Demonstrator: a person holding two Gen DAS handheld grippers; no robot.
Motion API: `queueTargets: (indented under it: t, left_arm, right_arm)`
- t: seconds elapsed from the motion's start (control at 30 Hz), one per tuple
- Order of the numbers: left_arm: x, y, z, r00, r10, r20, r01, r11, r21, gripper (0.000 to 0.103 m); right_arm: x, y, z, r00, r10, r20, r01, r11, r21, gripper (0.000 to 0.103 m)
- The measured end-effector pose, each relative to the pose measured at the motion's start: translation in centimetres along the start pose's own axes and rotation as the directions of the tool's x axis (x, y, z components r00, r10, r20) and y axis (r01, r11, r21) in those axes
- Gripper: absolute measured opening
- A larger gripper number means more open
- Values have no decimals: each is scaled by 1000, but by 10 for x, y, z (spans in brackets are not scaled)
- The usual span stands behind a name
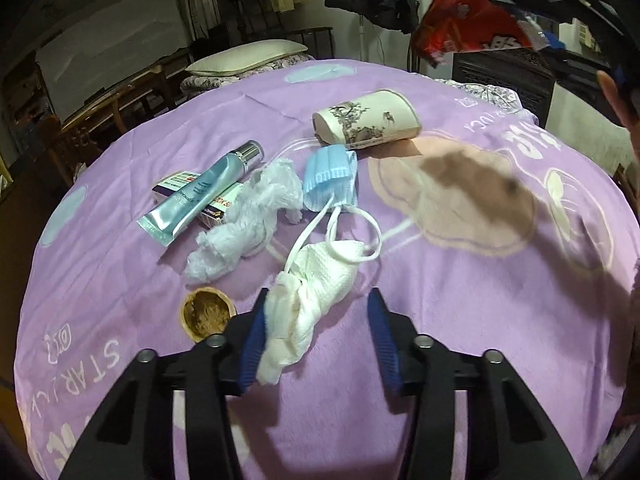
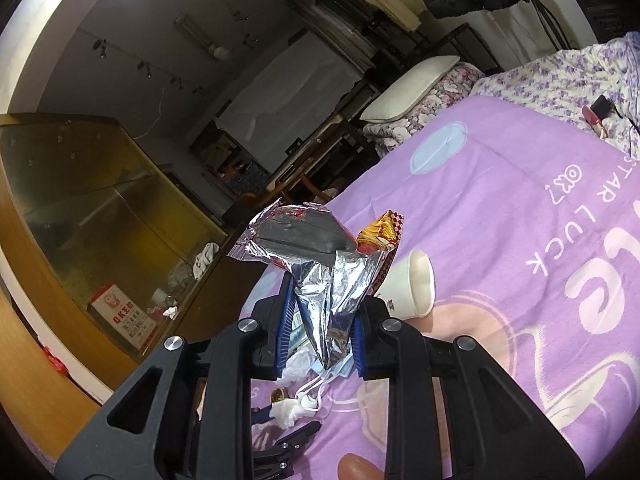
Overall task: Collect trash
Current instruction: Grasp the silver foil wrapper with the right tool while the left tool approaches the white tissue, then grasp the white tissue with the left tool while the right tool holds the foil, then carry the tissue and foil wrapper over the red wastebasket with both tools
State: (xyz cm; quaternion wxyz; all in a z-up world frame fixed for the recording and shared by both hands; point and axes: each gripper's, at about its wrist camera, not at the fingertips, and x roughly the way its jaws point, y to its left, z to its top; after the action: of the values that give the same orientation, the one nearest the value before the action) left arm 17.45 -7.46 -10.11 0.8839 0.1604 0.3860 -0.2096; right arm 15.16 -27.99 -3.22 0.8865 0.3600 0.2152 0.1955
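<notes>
Left wrist view. My left gripper (image 1: 316, 336) points down at the purple bedspread (image 1: 460, 320) with its jaws apart around a crumpled white tissue (image 1: 308, 292); the left pad touches the wad, the right pad stands clear, so nothing is clamped yet. To finish this grasp well I would centre the bulk of the tissue between the pads and close without catching the white ear loop of the blue face mask (image 1: 330, 178), which lies across the tissue's far end. Other trash nearby: a walnut shell half (image 1: 206, 314) just left of the gripper, a clear plastic wrap (image 1: 248, 216), a teal tube (image 1: 200, 192) lying on a small carton (image 1: 216, 208), and a paper cup (image 1: 368, 124) on its side; whether it holds anything I cannot tell. Above right, my right gripper (image 1: 532, 16) carries a red snack bag (image 1: 468, 20).

Right wrist view. My right gripper (image 2: 320, 328) is clamped on the snack bag (image 2: 320, 264), whose foil mouth gapes upward; its contents are not visible. The paper cup (image 2: 412, 284) lies beyond it, showing only its closed base
</notes>
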Motion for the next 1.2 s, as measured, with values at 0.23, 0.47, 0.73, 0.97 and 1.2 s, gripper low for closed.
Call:
queueTargets:
  t: [0.23, 0.47, 0.73, 0.97, 1.2]
  left_arm:
    - [-21, 0, -8, 1000, -29, 8, 30, 999, -30, 19]
    - [-57, 0, -29, 1000, -12, 8, 13, 996, -87, 19]
    - [-94, 9, -44, 998, 44, 50, -34, 982, -188, 19]
    - [-140, 34, -60, 991, 86, 105, -49, 950, -309, 19]
    - [-208, 65, -96, 974, 175, 147, -88, 882, -463, 19]
  right_arm:
    - [-6, 4, 0, 1000, 10, 2, -10, 1000, -9, 26]
    - [-8, 14, 0, 999, 45, -3, -45, 999, -25, 26]
    - [-1, 47, -17, 992, 106, -60, -110, 992, -61, 26]
    - [3, 85, -38, 975, 174, -138, -188, 978, -95, 26]
    - [19, 137, -72, 930, 261, -260, -302, 944, -132, 26]
